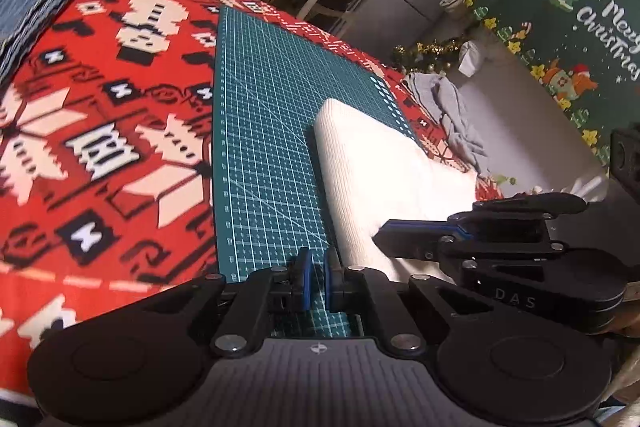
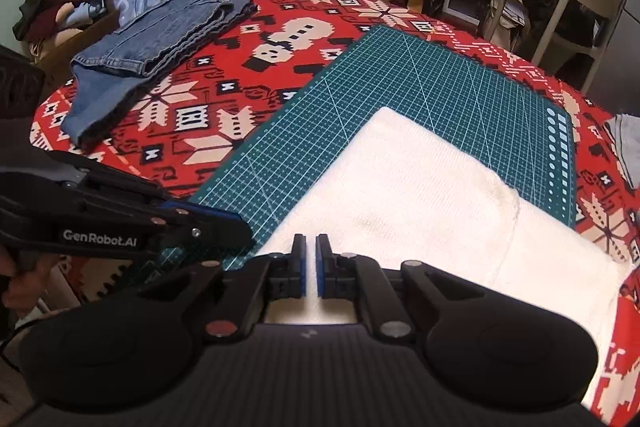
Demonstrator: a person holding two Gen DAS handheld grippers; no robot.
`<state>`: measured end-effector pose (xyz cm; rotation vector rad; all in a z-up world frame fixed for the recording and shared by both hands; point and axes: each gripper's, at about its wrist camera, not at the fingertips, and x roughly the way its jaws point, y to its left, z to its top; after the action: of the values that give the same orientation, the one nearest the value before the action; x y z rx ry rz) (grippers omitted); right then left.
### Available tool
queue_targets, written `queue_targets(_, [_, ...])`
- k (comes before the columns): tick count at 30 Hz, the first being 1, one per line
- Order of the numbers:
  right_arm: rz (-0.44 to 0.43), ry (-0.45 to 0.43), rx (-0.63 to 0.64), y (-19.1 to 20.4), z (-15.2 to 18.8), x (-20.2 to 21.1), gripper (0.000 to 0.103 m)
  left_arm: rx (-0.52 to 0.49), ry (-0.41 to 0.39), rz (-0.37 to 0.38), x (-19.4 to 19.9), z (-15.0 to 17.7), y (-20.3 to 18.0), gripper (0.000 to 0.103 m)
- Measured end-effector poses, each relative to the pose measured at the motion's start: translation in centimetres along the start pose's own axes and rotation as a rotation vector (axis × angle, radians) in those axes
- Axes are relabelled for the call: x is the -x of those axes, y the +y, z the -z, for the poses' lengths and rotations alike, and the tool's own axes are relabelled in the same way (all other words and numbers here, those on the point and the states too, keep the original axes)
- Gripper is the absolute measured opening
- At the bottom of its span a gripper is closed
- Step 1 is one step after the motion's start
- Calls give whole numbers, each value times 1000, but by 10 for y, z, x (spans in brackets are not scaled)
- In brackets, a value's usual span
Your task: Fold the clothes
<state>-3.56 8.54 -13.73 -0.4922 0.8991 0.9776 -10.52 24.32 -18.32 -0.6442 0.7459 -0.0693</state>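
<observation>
A white ribbed garment point(image 2: 420, 195) lies folded on the green cutting mat point(image 2: 400, 87), its near part running under my right gripper point(image 2: 311, 255). That gripper is shut, low over the cloth, and I see nothing between its pads. My left gripper point(image 1: 318, 267) is shut too, over the mat just left of the white garment point(image 1: 380, 167), with bare mat showing through the thin slit. In the left wrist view the right gripper point(image 1: 384, 235) reaches in from the right, its tip at the cloth's near edge. The left gripper point(image 2: 240, 227) shows at the left of the right wrist view.
Folded blue jeans point(image 2: 152, 43) lie at the table's far left on the red patterned cloth point(image 2: 240, 75). A grey garment point(image 1: 456, 111) hangs off the table's right edge. A pale chair point(image 2: 588, 7) and a box of clothes point(image 2: 60, 15) stand beyond the table.
</observation>
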Motion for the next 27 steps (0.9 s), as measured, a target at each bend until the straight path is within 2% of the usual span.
queue_targets(6, [-9,14,6,4,8,5,4,-16,-8,-3,3,0,-4,6])
queue_targets(12, [5,-28,-38,-9,-9,1,5,-13,-24,-7,5,-5,-5,6])
queue_targets(16, [-12,1,-35,-14,-13,-11,5,-16,-22,-7,2,-9,-5,6])
queue_targets(27, [10,-6,-38,-27,-35,-18,5,8,-24,15,-11,-23,2,6])
